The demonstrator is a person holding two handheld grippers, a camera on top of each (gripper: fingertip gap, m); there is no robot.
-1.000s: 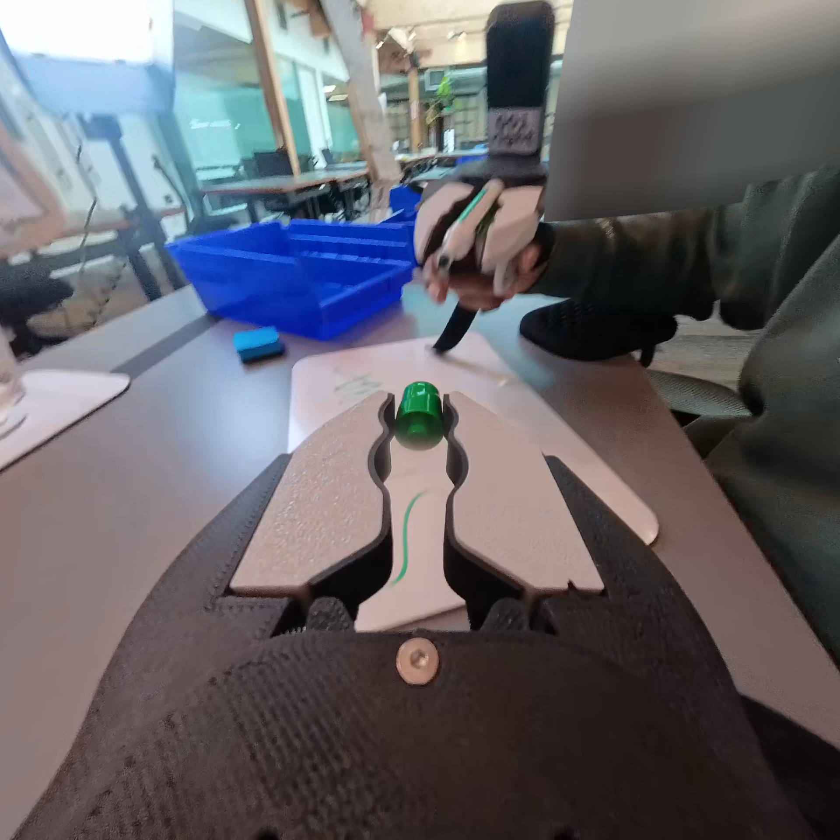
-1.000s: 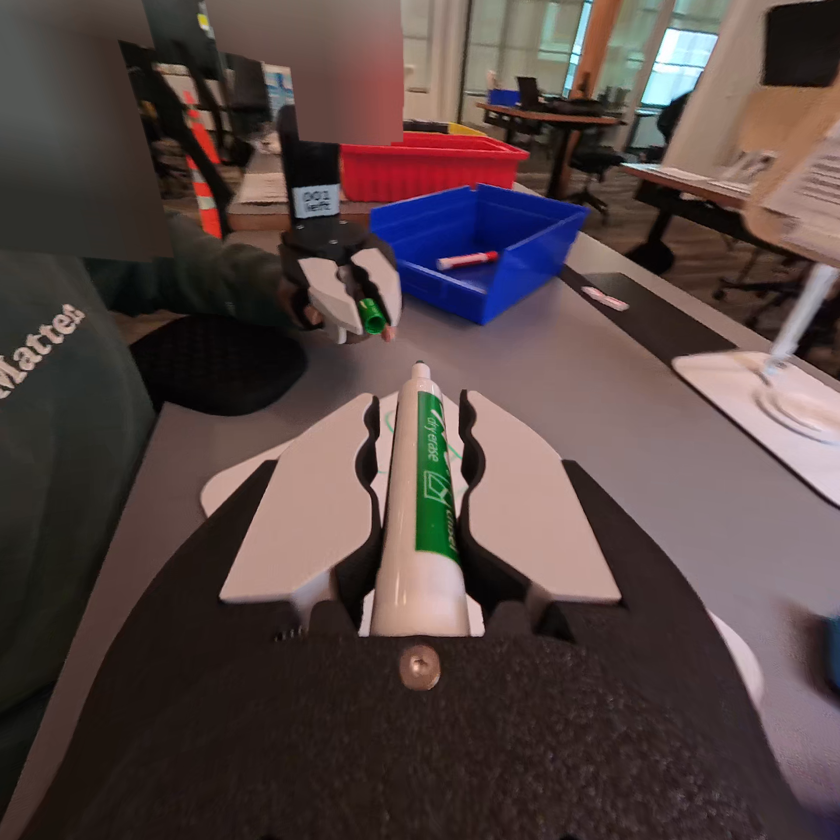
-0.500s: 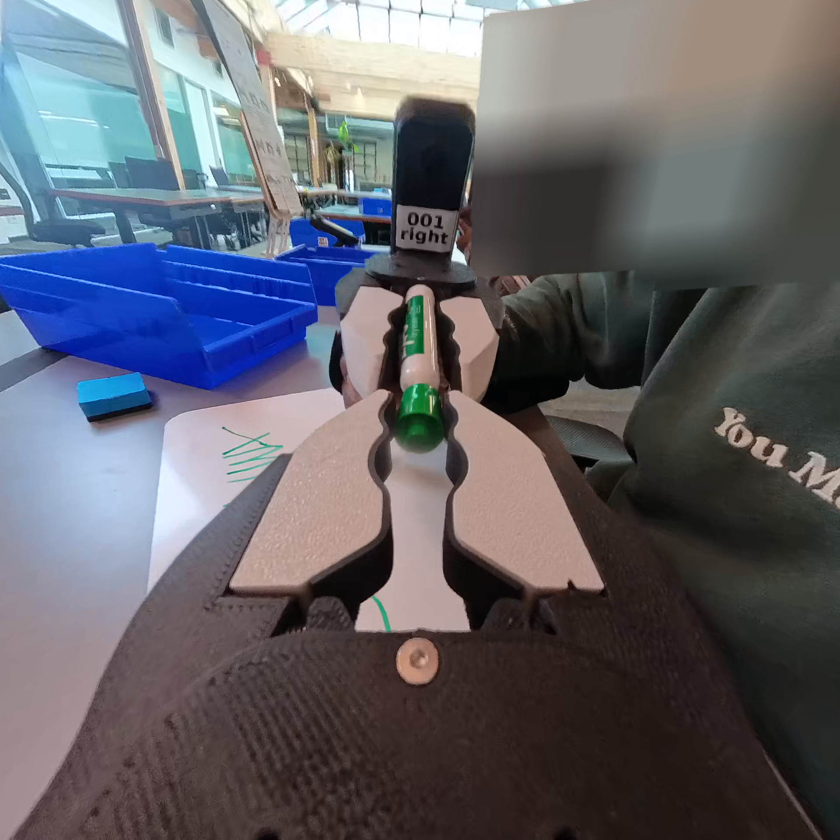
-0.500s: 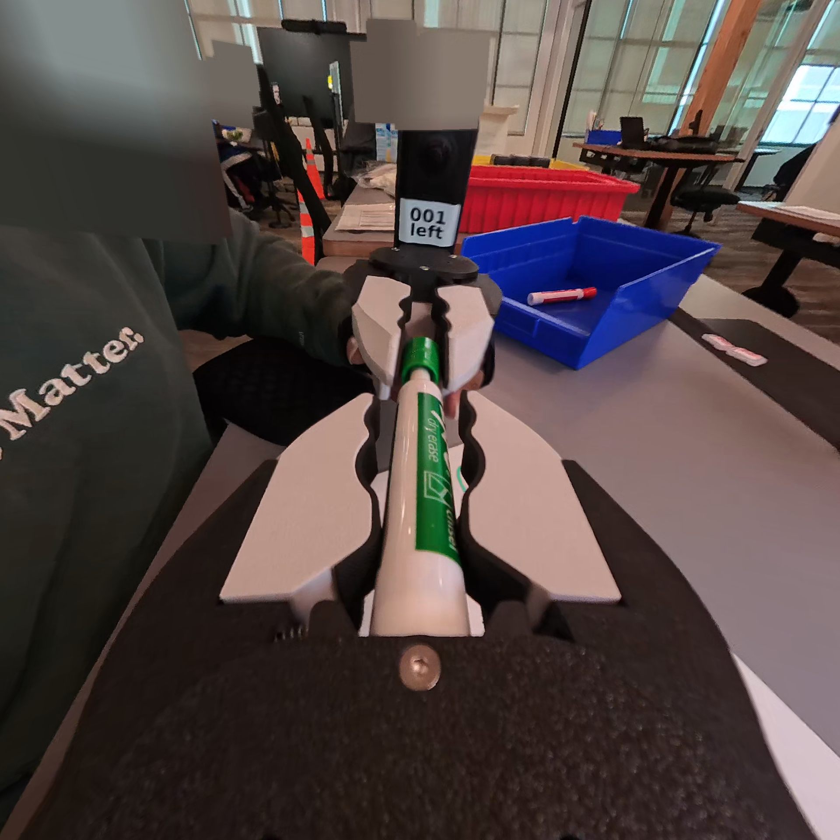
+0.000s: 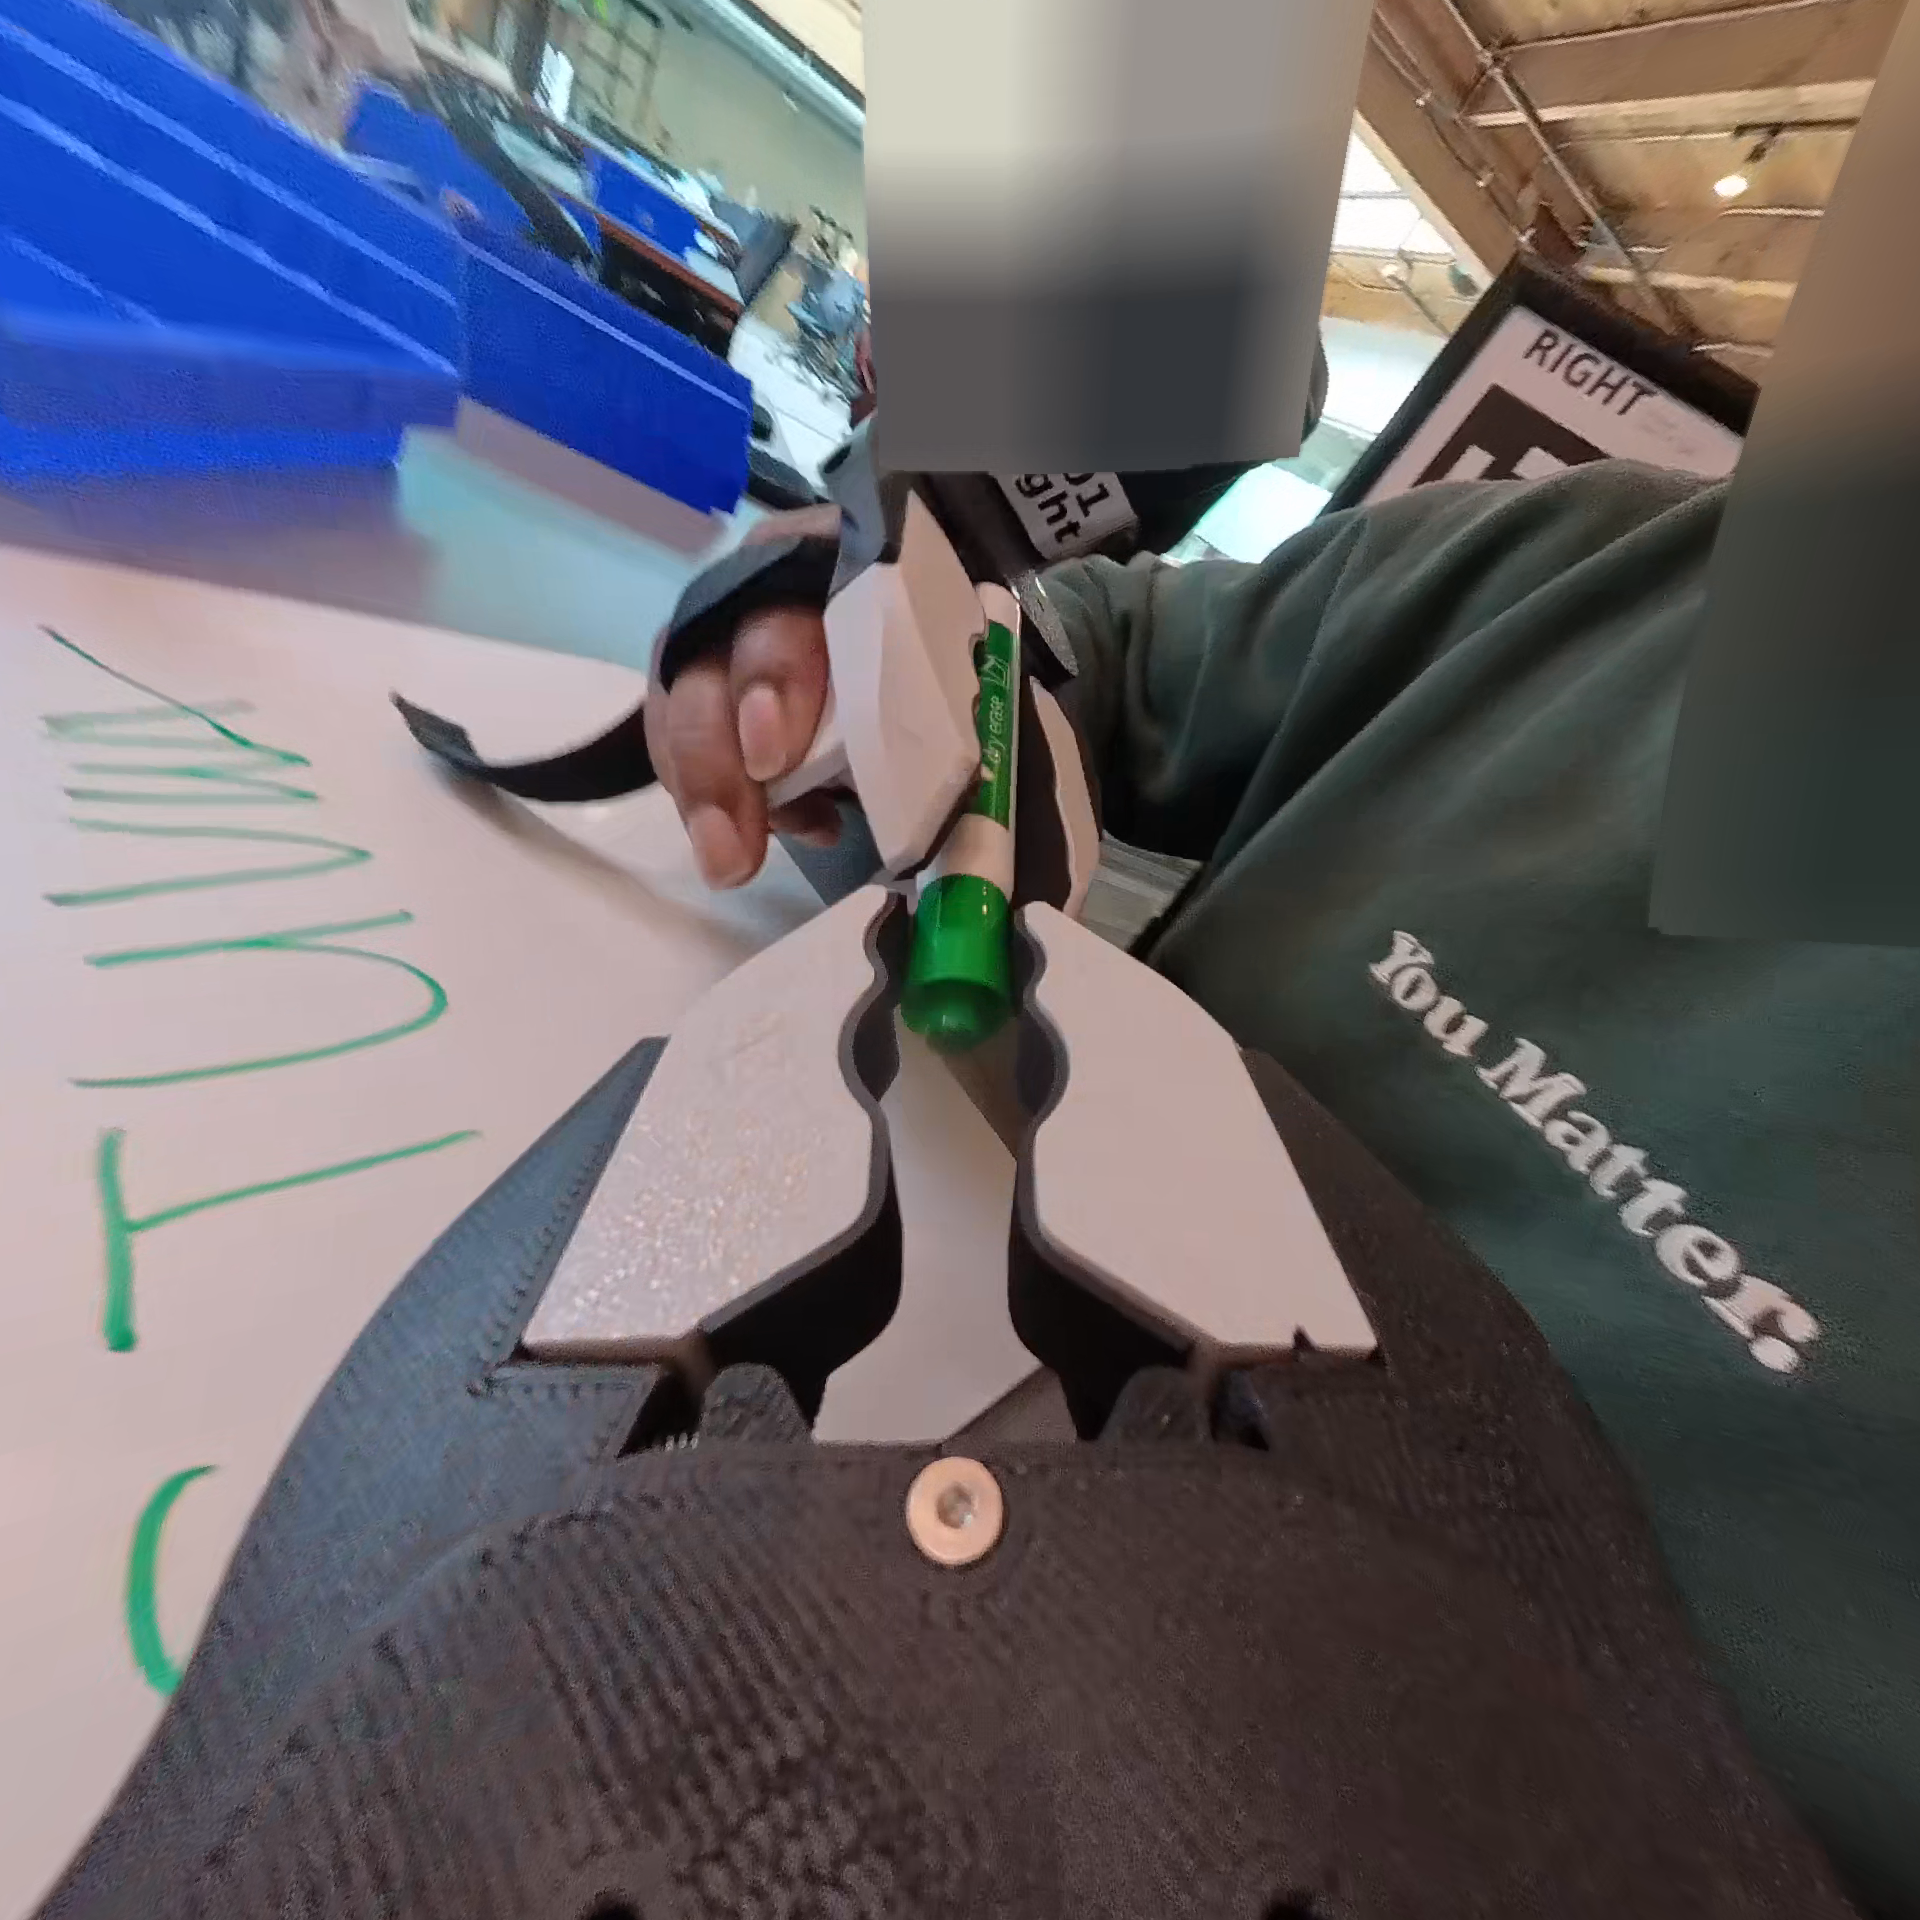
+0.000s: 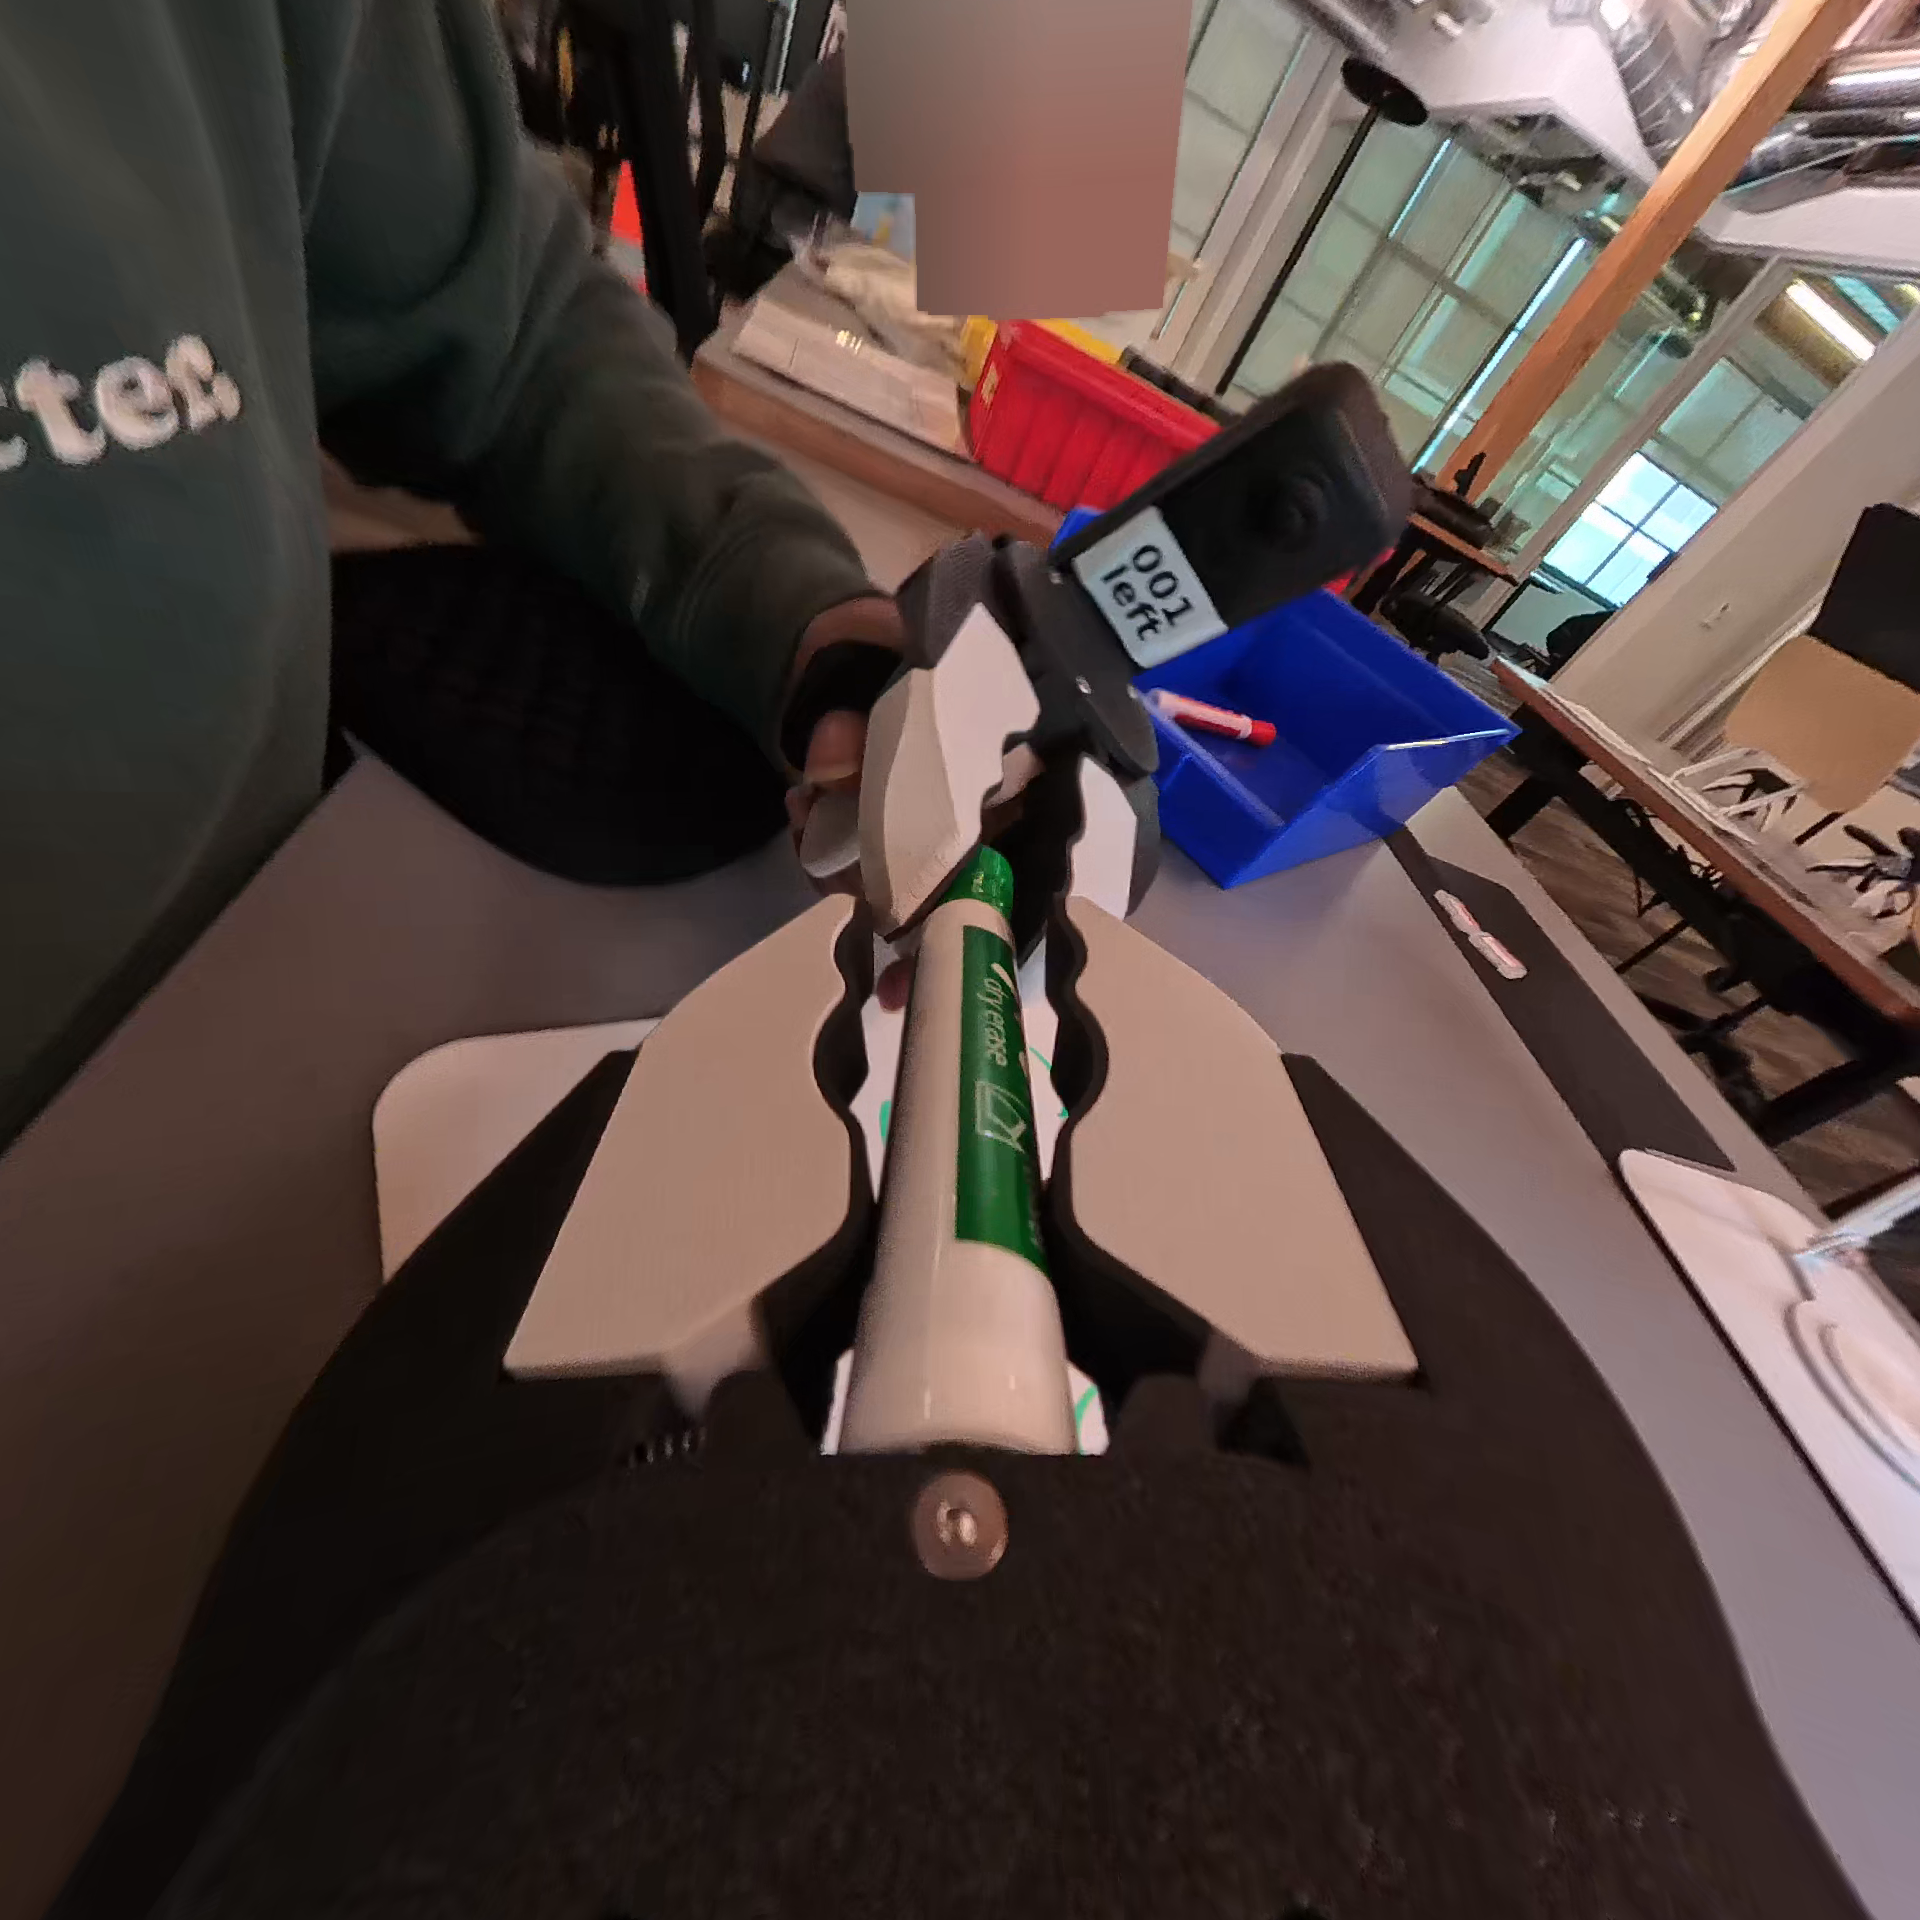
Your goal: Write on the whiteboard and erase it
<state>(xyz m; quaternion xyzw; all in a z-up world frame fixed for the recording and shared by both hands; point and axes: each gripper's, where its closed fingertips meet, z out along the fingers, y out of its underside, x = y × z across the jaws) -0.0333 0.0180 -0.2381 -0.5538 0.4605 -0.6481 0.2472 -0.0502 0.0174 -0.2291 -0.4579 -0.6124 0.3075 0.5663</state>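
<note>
A white dry-erase marker (image 6: pixel 966 1195) with a green label lies gripped along my right gripper (image 6: pixel 961 925), which is shut on its barrel. My left gripper (image 5: pixel 951 935) is shut on the green cap (image 5: pixel 954 966), which sits on the marker's tip. The two grippers face each other tip to tip, both tilted, just above the whiteboard (image 5: pixel 312 831). The board lies flat on the grey table and carries green writing (image 5: pixel 260 997). In the right wrist view the left gripper (image 6: pixel 997 883) covers most of the cap (image 6: pixel 985 878). The whiteboard also shows there (image 6: pixel 468 1122).
A blue bin (image 6: pixel 1340 769) holding a red marker (image 6: pixel 1210 717) stands beyond the left gripper, with a red bin (image 6: pixel 1070 426) behind it. More blue bins (image 5: pixel 260 312) line the far side. A white pad (image 6: pixel 1745 1247) lies at the right. The person's green sweatshirt (image 5: pixel 1558 1039) is close by. Left and right tips are no more than a few centimetres apart.
The grippers came together and the marker tip went into the cap held by my left gripper. Both grippers have since tilted and dropped closer to the board. The blue eraser has left the view.
</note>
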